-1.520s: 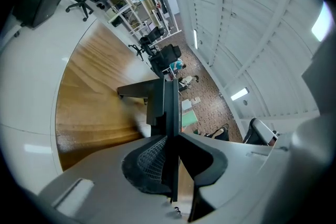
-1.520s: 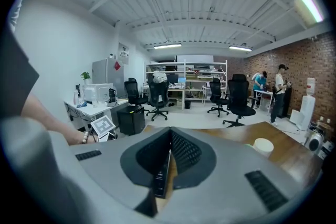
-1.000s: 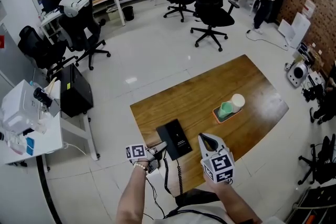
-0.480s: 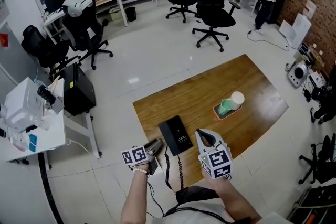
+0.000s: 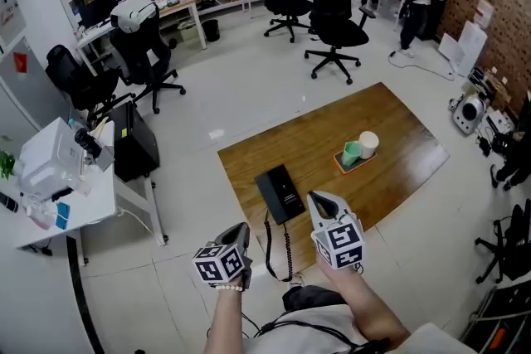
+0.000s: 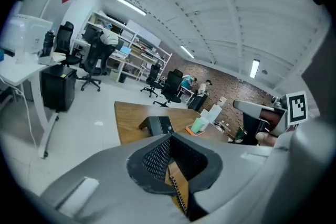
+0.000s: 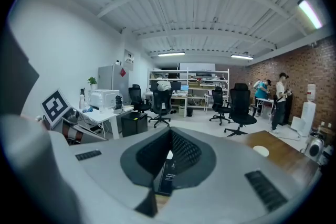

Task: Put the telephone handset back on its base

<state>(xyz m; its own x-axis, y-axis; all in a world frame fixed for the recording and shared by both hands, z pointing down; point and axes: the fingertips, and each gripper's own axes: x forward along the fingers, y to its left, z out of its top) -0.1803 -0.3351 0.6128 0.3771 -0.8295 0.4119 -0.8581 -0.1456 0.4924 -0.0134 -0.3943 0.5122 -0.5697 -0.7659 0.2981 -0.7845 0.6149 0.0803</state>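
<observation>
Jaws of the left gripper (image 5: 240, 233), just closed, and of the right gripper (image 5: 322, 203) are together, empty. Either could snag the black coiled cord (image 5: 286, 254) dangling off the brown wooden worktop (image 5: 390, 137) at lower centre, dragging the black rectangular telephone (image 5: 282, 193) askew.

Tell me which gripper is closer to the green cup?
Right. The right gripper is over the table's near edge, short of the green cup; the left gripper is farther left, beside the table.

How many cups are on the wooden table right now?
2. A green cup and a white cup stand side by side on the orange tray, right of the telephone. No others visible.
</observation>
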